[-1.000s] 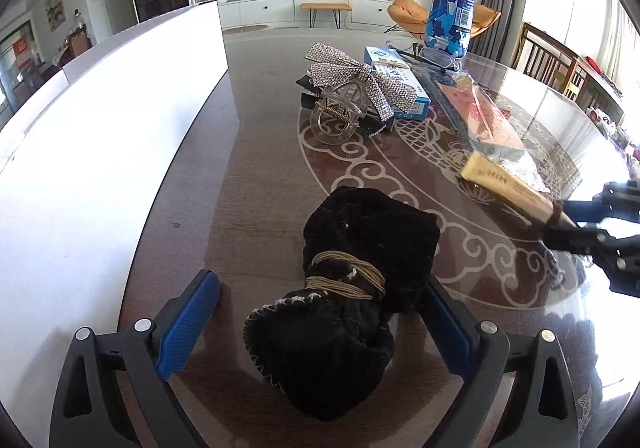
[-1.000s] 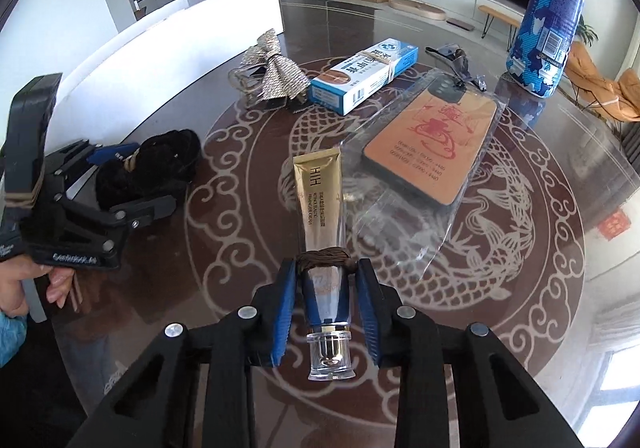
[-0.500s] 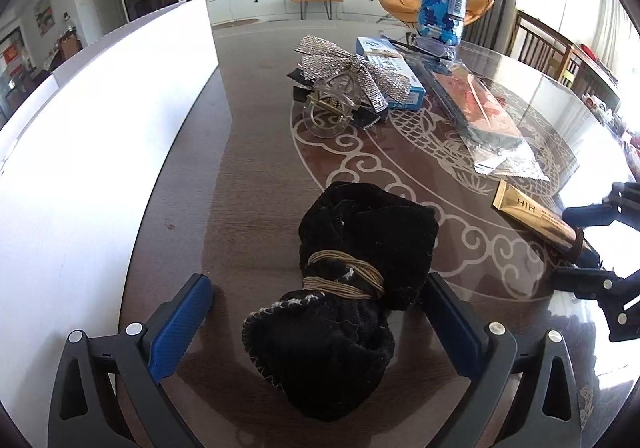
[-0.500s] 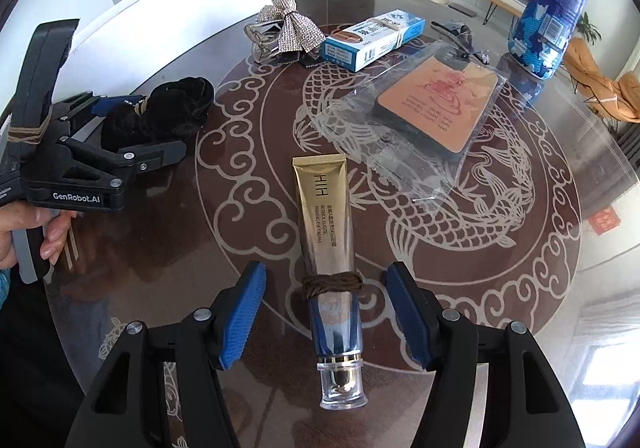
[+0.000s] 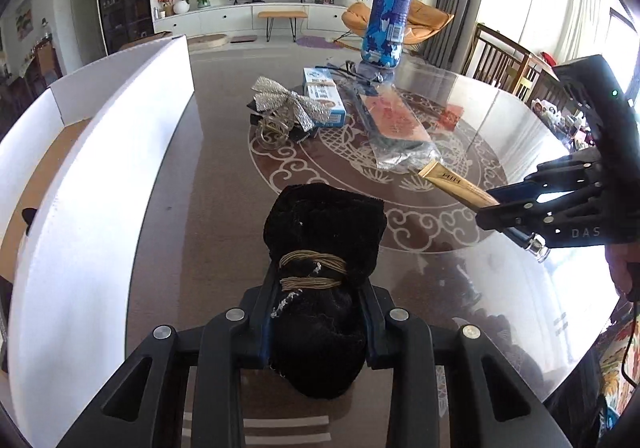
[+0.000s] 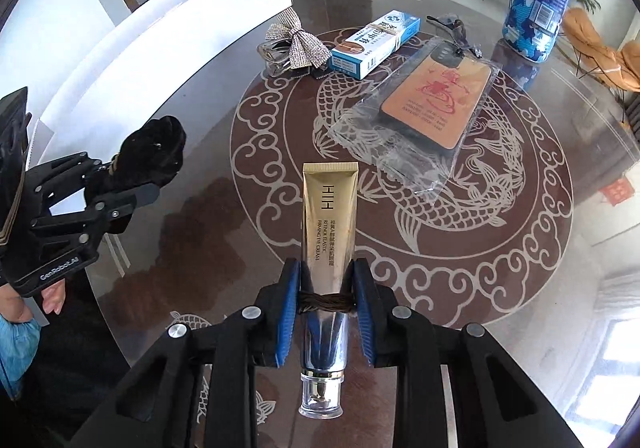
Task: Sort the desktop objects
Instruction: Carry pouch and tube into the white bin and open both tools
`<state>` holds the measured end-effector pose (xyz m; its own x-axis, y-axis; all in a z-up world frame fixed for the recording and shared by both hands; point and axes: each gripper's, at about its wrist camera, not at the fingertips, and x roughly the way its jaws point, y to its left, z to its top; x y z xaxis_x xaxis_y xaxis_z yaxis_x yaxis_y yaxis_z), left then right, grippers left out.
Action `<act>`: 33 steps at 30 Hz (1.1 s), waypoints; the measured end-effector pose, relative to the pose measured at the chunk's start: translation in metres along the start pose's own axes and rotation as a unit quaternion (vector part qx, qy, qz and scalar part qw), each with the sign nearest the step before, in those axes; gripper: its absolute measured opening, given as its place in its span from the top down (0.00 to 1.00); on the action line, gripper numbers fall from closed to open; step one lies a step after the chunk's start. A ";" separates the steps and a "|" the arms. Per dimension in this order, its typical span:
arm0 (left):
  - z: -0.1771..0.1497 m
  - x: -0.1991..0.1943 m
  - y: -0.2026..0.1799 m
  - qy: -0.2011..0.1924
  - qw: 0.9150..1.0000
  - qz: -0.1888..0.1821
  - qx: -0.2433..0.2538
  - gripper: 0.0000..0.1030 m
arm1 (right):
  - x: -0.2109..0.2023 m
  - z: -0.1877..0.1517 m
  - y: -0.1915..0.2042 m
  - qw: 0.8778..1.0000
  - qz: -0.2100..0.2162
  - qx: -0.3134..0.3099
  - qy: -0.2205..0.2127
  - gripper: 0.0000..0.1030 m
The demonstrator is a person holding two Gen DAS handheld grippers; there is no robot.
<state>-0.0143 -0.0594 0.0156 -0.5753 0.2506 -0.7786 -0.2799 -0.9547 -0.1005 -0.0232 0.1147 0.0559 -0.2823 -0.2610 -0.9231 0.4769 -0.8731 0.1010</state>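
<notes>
A black fuzzy bundle (image 5: 324, 232) tied with tan string is lifted off the glass table, and my left gripper (image 5: 318, 288) is shut on its lower half. In the right wrist view the same bundle (image 6: 154, 152) hangs at the left in the left gripper (image 6: 120, 192). A gold cream tube (image 6: 330, 208) with a clear cap points away from me. My right gripper (image 6: 326, 276) has its jaws closing, with both blue pads pressed on the tube at its brown string wrap. The left wrist view shows that tube (image 5: 452, 184) in the right gripper (image 5: 496, 208) at the right.
A tall white cardboard box (image 5: 100, 168) runs along the left side. Further back on the table lie a silver bow hair clip (image 5: 288, 104), a blue-and-white carton (image 5: 324, 96) and a bagged phone case (image 5: 394, 120). A blue camouflage bottle (image 5: 388, 12) stands behind them.
The left jaws went from wide open around the black bundle to shut on it and rose. The right jaws opened, dropping the tube onto the table, then shut on it again and lifted it.
</notes>
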 end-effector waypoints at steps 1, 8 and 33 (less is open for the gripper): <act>0.003 -0.012 0.007 -0.009 1.000 -0.001 -0.009 0.69 | -0.005 0.006 0.007 1.000 0.001 -0.003 -0.008 0.73; 0.022 -0.084 0.116 -0.053 0.993 0.066 -0.088 0.69 | -0.035 0.077 0.097 0.994 0.064 -0.032 -0.084 0.73; -0.036 -0.092 0.264 -0.013 0.952 0.207 -0.227 0.25 | 0.051 0.137 0.310 0.972 0.141 -0.133 -0.135 0.27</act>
<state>-0.0079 -0.3405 0.0389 -0.5843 -0.1628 -0.7951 0.3315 -0.9421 -0.0507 -0.0034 -0.2257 0.0911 -0.2991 -0.6047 -0.7381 0.7555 -0.6226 0.2038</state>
